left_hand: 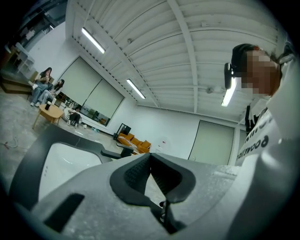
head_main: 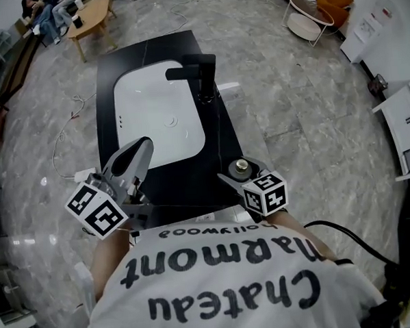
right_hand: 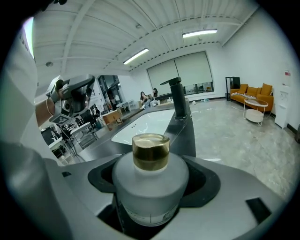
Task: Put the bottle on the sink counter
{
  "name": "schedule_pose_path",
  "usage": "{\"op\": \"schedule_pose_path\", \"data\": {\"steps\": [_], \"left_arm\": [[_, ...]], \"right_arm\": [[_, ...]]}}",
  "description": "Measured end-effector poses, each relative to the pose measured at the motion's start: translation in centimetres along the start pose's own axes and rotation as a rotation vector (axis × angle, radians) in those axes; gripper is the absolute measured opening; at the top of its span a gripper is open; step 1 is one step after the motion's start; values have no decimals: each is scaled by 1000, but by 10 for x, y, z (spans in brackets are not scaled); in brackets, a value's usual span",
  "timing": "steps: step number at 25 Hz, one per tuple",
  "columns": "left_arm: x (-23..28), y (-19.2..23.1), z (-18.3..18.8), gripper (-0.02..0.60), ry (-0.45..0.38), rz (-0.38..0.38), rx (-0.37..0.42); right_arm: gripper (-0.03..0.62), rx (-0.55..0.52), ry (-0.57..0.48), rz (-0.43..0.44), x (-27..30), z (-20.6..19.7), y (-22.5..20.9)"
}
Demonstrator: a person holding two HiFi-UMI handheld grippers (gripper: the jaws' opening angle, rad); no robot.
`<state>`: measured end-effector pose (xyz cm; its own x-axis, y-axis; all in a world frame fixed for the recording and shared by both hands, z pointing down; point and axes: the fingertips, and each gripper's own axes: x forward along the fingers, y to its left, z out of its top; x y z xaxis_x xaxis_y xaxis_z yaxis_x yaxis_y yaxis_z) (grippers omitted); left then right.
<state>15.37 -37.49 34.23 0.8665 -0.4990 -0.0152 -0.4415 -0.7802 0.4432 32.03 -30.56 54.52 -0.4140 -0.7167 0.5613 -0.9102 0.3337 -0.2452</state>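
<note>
- Gripping the frosted bottle (right_hand: 150, 190) firmly between the right hand-held gripper's (head_main: 242, 170) jaws, lower centre of the head view, above the black surface (head_main: 185, 185).
- Holding the left hand-held gripper (left_hand: 150, 157) pinched together, empty, at lower left.

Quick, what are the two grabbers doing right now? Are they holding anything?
Left gripper: closed, holding nothing.
Right gripper: closed on the bottle.

Faucet (head_main: 199, 72) on counter (head_main: 192, 178), right of basin (head_main: 158, 114)
</note>
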Motion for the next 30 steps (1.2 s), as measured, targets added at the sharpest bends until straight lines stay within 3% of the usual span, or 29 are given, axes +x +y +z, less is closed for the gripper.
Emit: {"op": "schedule_pose_path", "data": {"steps": [6,16,22,26,30], "left_arm": [[-55,-13,-5,15,-55,106,4],[-164,-53,-18,15,-173,271,2],[-222,-73,-32,15,-213,363,-5],[-256,-84,-31,15,-247,414,1],[-287,-91,-21,14,-287,464,34]], "right_arm": [[347,-56,0,10,-7,-7,3],[347,-220,13,-47,-7,-18,14],[347,-201,-8,-48,-4,-22,13],[347,-238,64,-70,-4,-44,9],[345,-251,63,-91,-4,-50,5]]}}
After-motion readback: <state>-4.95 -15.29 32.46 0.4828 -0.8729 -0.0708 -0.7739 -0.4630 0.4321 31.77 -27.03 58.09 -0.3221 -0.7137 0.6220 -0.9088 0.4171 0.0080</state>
